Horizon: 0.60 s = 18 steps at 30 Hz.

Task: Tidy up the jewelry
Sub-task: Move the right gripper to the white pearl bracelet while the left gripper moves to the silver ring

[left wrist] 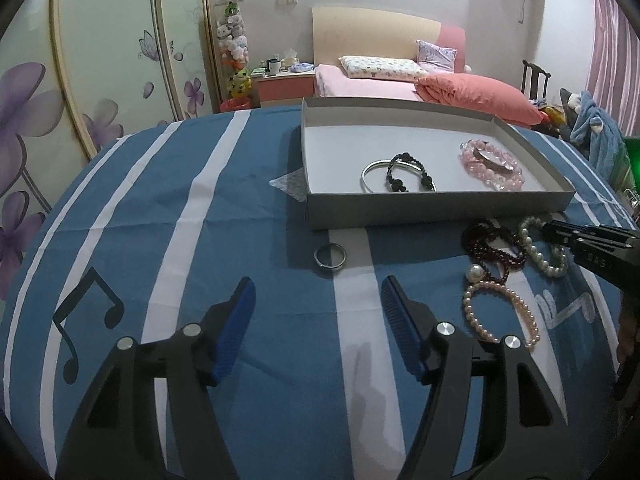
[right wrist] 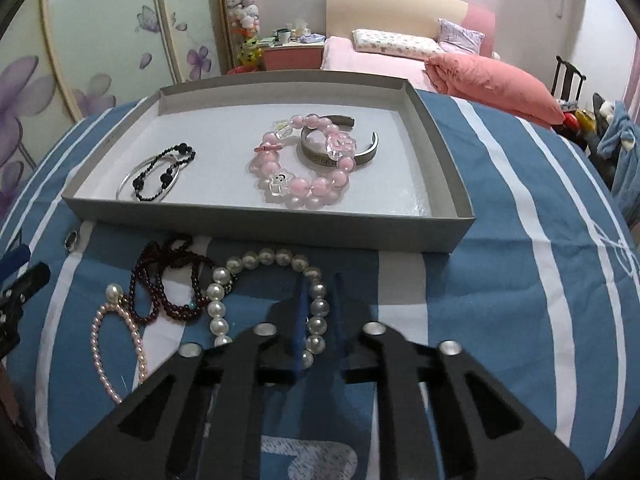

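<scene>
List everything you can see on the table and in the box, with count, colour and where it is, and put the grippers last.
box: one, grey, white inside, on the far part of the table
pink bead bracelet: one, pink and clear, in the box, overlapping the cuff
metal cuff: one, dull grey, in the box
thin bangle: one, silver, in the box
black bead bracelet: one, in the box, across the bangle
ring: one, dark metal, on the cloth before the box
dark red beads: one strand, before the box
white pearl bracelet: one, in the right gripper
pink pearl strand: one, nearest
tablecloth: blue, white stripes
left gripper: open, empty
right gripper: shut on the white pearl bracelet
</scene>
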Each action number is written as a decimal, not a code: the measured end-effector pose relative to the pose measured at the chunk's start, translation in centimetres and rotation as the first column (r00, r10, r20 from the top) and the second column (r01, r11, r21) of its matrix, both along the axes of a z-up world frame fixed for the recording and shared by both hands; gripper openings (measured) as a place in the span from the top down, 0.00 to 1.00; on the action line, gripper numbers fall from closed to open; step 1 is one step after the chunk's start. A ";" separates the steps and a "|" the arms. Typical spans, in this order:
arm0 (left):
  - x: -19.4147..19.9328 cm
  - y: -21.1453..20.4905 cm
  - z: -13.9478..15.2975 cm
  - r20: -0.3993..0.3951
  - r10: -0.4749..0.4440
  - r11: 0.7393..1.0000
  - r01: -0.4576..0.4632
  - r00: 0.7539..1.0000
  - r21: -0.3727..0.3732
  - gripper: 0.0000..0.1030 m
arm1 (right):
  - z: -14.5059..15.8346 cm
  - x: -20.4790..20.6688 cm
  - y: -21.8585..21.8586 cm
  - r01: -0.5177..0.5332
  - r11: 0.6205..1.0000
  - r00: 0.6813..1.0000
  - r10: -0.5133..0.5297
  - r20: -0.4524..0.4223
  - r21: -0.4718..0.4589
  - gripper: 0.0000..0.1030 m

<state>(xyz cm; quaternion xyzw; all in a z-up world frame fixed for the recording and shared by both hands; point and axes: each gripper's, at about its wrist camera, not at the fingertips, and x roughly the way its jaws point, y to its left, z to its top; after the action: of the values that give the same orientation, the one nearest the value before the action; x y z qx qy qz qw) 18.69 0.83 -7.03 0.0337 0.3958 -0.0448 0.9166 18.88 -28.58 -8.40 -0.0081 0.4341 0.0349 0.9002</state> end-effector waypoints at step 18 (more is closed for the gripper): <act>4.7 -0.5 -1.6 -0.088 0.048 0.999 -0.048 0.995 0.003 0.52 | 0.0 -0.2 -1.7 0.060 0.998 0.998 -0.061 0.024 0.022 0.90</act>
<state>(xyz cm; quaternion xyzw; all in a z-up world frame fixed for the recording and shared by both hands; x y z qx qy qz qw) 23.39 0.38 -8.60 0.0228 0.4366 -0.0241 0.8990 18.69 -30.26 -8.43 0.0141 0.4225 0.0122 0.9062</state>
